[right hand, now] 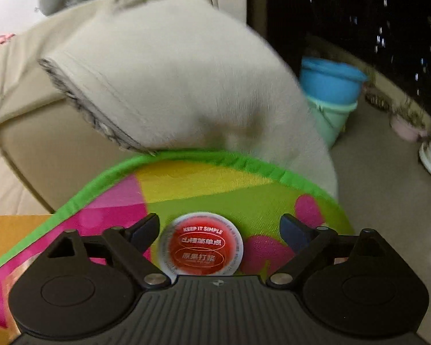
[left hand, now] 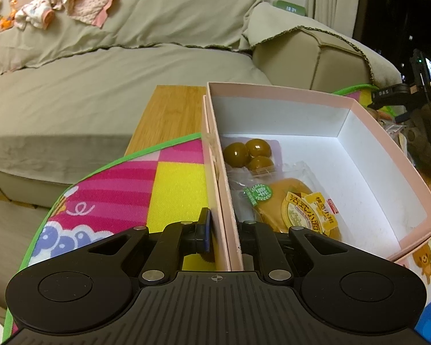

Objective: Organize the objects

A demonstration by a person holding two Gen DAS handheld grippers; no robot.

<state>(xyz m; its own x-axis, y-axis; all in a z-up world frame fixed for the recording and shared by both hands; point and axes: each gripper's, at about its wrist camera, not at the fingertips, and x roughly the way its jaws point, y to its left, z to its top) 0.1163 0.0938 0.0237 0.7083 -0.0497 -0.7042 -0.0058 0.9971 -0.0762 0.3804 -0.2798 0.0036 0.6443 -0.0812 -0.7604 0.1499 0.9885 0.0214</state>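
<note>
An open pink box [left hand: 278, 89] with a white inside stands on the colourful mat [left hand: 123, 189]. In it lie a clear packet of three olive-brown balls [left hand: 248, 151] and a wrapped yellow bun [left hand: 298, 207]. My left gripper [left hand: 224, 231] is shut on the box's near left wall, one finger outside and one inside. In the right wrist view a round cup with a red lid [right hand: 201, 244] sits on the mat [right hand: 204, 189] between the fingers of my right gripper [right hand: 219, 225]. Those jaws stand wide, and the pads do not press on the cup.
A beige covered sofa [left hand: 115, 86] runs behind the mat, with clothes [left hand: 57, 3] heaped on its back. A wooden tabletop [left hand: 169, 115] shows beyond the mat's green edge. Blue and green buckets [right hand: 330, 86] stand on the floor at the right.
</note>
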